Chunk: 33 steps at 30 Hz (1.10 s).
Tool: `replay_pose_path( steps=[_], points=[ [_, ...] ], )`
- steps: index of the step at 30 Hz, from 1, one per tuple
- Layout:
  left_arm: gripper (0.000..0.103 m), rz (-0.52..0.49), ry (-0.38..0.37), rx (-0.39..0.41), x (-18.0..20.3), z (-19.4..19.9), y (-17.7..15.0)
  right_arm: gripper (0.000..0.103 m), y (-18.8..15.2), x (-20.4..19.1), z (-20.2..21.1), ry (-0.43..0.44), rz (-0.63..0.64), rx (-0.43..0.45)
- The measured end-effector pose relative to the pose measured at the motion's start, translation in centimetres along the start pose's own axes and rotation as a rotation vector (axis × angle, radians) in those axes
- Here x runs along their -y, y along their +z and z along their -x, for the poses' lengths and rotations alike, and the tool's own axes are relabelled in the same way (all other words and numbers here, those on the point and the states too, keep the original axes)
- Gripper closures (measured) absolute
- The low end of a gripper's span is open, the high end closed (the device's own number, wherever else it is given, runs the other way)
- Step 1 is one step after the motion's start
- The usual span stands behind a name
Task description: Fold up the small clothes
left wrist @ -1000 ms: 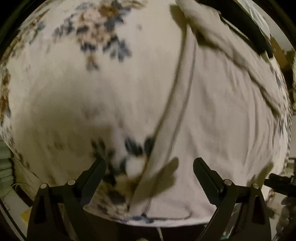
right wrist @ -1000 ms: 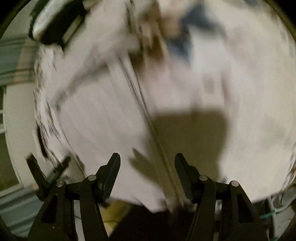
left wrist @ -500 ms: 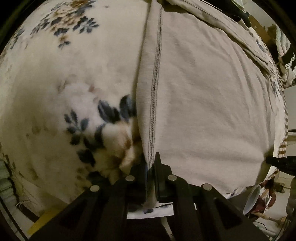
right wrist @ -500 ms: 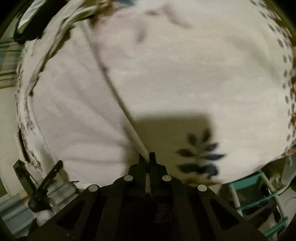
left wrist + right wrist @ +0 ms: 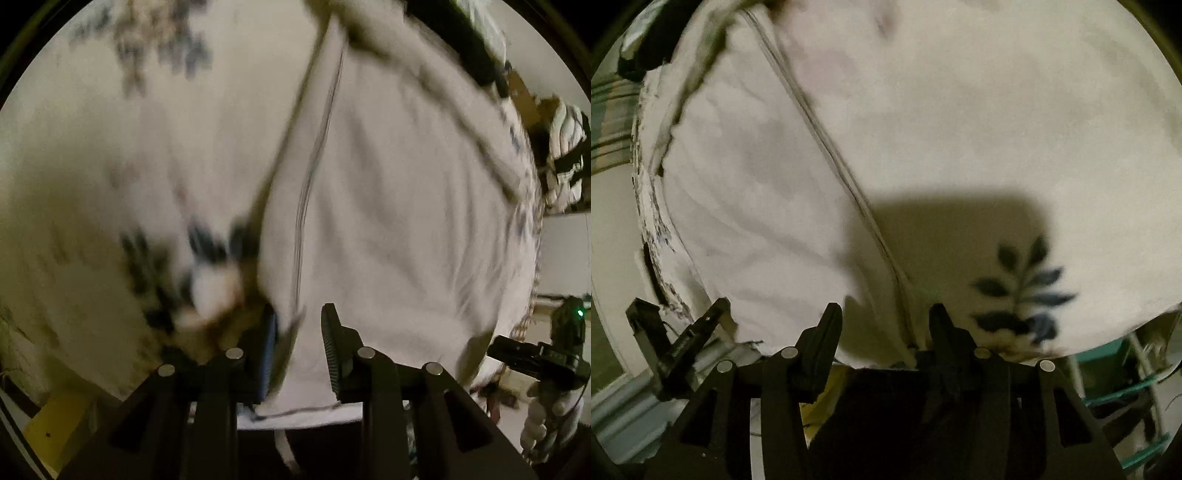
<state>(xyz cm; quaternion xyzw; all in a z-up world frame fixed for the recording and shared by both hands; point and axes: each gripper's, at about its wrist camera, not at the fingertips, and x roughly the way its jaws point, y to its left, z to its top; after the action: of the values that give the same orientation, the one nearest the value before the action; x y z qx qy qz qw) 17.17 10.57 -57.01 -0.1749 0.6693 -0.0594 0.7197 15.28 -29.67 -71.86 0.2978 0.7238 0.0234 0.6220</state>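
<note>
Garment point(image 5: 406, 221): white, spread flat on floral blanket point(image 5: 92, 184), stitched hem at lower frame.
Left fingers point(image 5: 295, 332): opening, hem between, unpinched.
Right fingers point(image 5: 882, 328): opening, empty.
Progress: folding barely begun, I judge.

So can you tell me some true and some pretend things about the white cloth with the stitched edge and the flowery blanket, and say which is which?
1. The plain white cloth has a dark stitched hem along one edge. True.
2. The fleecy cream blanket with dark blue leaf prints lies on top of the white cloth. False: the cloth lies on the blanket.
3. The left gripper has its jaws pressed tight together. False: they stand apart and are opening, with the hem's end between them.
4. The hem runs to the gap between the right gripper's fingers. True.
5. The blanket's leaf prints are bright red. False: they are dark blue.
</note>
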Motion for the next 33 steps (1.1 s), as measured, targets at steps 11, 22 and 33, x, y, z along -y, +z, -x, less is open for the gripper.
replay_pose_path(
  steps=[11,22,33],
  points=[
    [0.032,-0.208,0.055,0.26,12.3,3.2,20.3,0.029,17.2,-12.5,10.8,-0.153,0.295,0.353],
    [0.032,-0.424,0.221,0.08,17.4,-6.6,32.3,0.029,31.9,-21.0,5.5,-0.449,0.536,0.322],
    [0.102,-0.552,0.12,0.217,15.8,-4.5,29.5,0.096,32.4,-21.8,6.4,-0.33,0.585,0.31]
  ],
)
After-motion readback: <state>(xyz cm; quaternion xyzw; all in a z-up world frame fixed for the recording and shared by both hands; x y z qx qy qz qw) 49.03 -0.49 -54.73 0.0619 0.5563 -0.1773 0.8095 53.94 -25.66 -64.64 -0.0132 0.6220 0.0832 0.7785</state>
